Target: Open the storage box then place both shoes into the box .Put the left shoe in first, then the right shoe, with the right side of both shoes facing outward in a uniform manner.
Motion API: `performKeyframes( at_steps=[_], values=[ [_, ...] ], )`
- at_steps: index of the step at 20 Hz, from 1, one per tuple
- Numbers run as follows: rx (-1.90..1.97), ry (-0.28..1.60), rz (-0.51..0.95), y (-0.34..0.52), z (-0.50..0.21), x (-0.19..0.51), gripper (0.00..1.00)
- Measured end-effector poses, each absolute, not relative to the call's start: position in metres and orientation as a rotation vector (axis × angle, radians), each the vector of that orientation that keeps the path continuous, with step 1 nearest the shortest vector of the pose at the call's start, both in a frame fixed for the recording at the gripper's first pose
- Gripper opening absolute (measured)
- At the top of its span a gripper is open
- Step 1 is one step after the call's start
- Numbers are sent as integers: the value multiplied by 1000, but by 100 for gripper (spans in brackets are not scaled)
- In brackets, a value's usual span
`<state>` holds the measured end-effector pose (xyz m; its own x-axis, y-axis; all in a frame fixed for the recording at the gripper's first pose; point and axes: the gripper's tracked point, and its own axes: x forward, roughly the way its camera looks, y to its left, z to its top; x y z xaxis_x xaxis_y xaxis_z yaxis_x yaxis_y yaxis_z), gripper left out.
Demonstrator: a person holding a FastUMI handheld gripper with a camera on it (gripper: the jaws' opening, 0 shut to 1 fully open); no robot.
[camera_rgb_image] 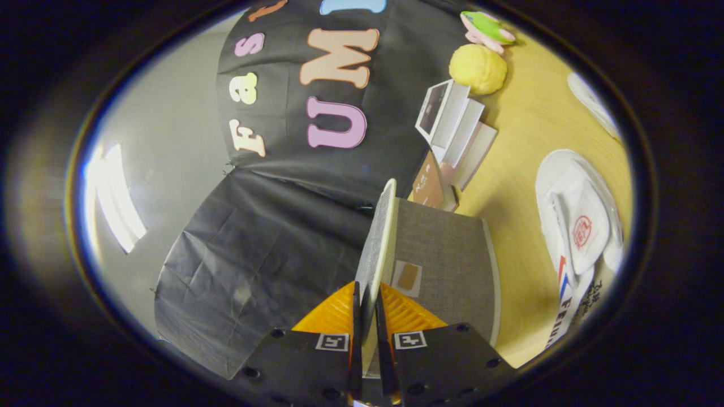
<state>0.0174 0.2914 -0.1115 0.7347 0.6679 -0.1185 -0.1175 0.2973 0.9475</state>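
pinching the box lid (378,237) edge low in the frame, the gripper (367,322) is clamped on it to swing it off the storage box (447,265); shoes (577,237) wait right.

My gripper (367,299) ends in two flat black blocks (447,362), each dotted with round dark screws (462,327). Each block carries a small square black-and-white marker tag (409,340) near its inner edge. The two fingers (407,314) ahead of them are ribbed across their faces.
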Motion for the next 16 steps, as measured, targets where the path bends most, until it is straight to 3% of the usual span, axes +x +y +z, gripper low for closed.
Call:
performKeyframes(
  at_steps=[8, 16],
  values=[
    [1034, 462, 670, 326, -30, 19, 17],
    [747, 487, 784, 442, 26, 7, 22]
  ],
)
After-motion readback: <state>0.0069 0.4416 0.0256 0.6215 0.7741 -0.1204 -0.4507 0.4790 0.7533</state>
